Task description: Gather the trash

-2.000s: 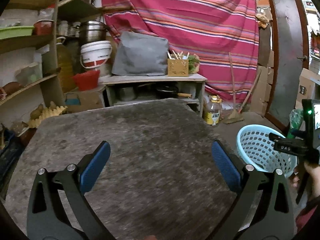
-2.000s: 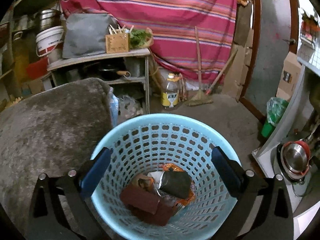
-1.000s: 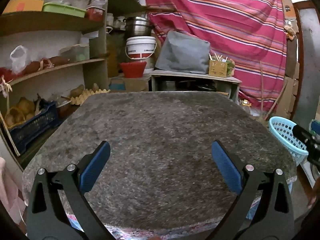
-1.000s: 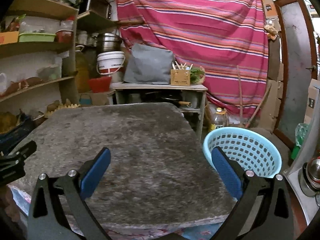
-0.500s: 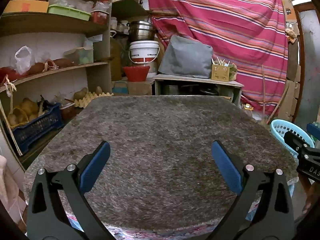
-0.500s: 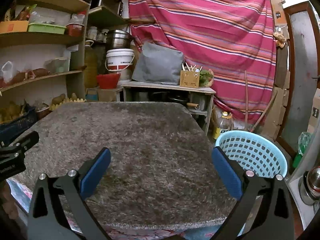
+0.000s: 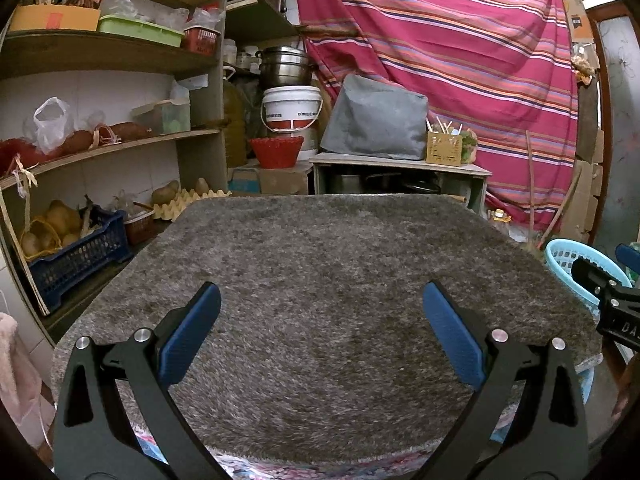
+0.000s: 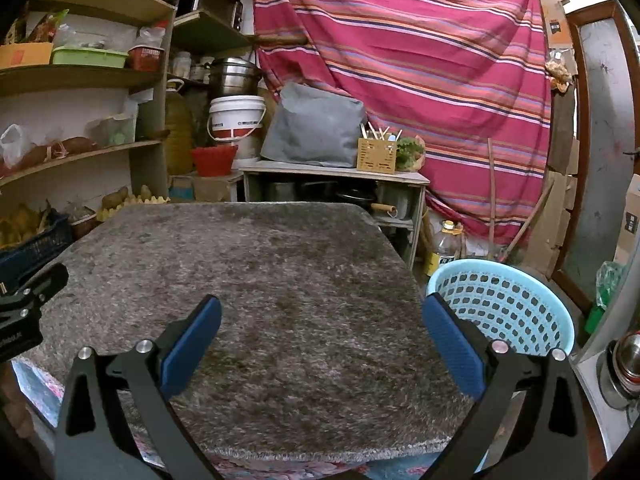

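Note:
A light blue perforated basket [image 8: 504,308] stands on the floor to the right of the table; its rim [image 7: 576,256] also peeks in at the right edge of the left wrist view. What it holds is hidden from here. A grey shaggy mat [image 7: 332,280] covers the table, and I see no trash on it. My left gripper [image 7: 320,328] hangs open over the mat's near edge with nothing between its blue pads. My right gripper [image 8: 320,330] is open too, over the near right part of the mat [image 8: 256,280], beside the basket.
Wooden shelves [image 7: 108,148] with bags, crates and produce line the left wall. A low grey shelf unit [image 8: 332,188] with pots, a white bucket [image 7: 292,110] and a red bowl stand behind the table. A striped red cloth [image 8: 420,72] hangs at the back. An oil bottle [image 8: 442,248] and brooms stand near the basket.
Both grippers have pulled back from the basket and table to the near edge. The right one was over the basket with trash in it two seconds ago; now it faces the mat.

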`<move>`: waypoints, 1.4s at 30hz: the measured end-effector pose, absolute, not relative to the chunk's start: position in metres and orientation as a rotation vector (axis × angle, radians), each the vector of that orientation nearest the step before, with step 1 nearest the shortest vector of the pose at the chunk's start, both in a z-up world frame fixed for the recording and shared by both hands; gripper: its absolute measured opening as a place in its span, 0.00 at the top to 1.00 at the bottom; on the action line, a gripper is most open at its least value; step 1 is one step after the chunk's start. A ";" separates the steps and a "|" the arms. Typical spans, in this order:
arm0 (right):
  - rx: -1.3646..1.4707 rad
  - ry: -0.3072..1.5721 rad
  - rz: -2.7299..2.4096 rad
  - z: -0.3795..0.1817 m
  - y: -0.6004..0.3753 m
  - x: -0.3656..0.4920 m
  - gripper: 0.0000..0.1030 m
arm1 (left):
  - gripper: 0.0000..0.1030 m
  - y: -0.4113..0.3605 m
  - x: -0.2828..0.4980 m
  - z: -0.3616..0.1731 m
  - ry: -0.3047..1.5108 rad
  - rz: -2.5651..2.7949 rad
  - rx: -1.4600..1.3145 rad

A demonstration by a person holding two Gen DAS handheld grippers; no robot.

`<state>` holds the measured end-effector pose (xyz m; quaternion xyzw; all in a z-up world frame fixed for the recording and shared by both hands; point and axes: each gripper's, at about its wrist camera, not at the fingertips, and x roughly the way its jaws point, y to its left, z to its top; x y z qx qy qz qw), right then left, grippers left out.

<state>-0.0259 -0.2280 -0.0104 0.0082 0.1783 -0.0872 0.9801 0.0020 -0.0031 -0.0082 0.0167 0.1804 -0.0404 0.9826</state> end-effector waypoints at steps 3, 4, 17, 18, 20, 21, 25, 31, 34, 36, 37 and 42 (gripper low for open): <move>0.015 0.358 -0.176 -0.010 -0.228 -0.026 0.04 | 0.05 -0.002 0.002 -0.008 0.363 -0.081 0.033; 0.014 0.359 -0.176 -0.011 -0.228 -0.025 0.04 | 0.05 -0.002 0.002 -0.008 0.364 -0.081 0.034; 0.017 0.364 -0.175 -0.011 -0.233 -0.023 0.04 | 0.05 -0.002 0.003 -0.008 0.364 -0.081 0.036; 0.017 0.364 -0.176 -0.011 -0.232 -0.023 0.04 | 0.05 -0.002 0.003 -0.008 0.364 -0.081 0.036; 0.017 0.365 -0.174 -0.011 -0.233 -0.023 0.04 | 0.05 -0.002 0.003 -0.008 0.365 -0.081 0.037; 0.017 0.365 -0.174 -0.011 -0.233 -0.023 0.04 | 0.05 -0.001 0.003 -0.008 0.365 -0.080 0.039; 0.014 0.363 -0.175 -0.011 -0.233 -0.023 0.04 | 0.05 -0.001 0.003 -0.008 0.363 -0.079 0.038; 0.017 0.364 -0.173 -0.011 -0.233 -0.023 0.04 | 0.05 -0.002 0.003 -0.008 0.363 -0.078 0.039; 0.014 0.362 -0.173 -0.011 -0.233 -0.023 0.04 | 0.05 -0.001 0.003 -0.008 0.362 -0.078 0.039; 0.011 0.360 -0.173 -0.012 -0.233 -0.023 0.04 | 0.05 0.000 0.003 -0.008 0.360 -0.074 0.040; 0.011 0.360 -0.172 -0.013 -0.233 -0.023 0.04 | 0.05 0.001 0.003 -0.008 0.358 -0.072 0.042; 0.011 0.359 -0.171 -0.014 -0.233 -0.023 0.04 | 0.05 0.003 0.003 -0.009 0.358 -0.073 0.045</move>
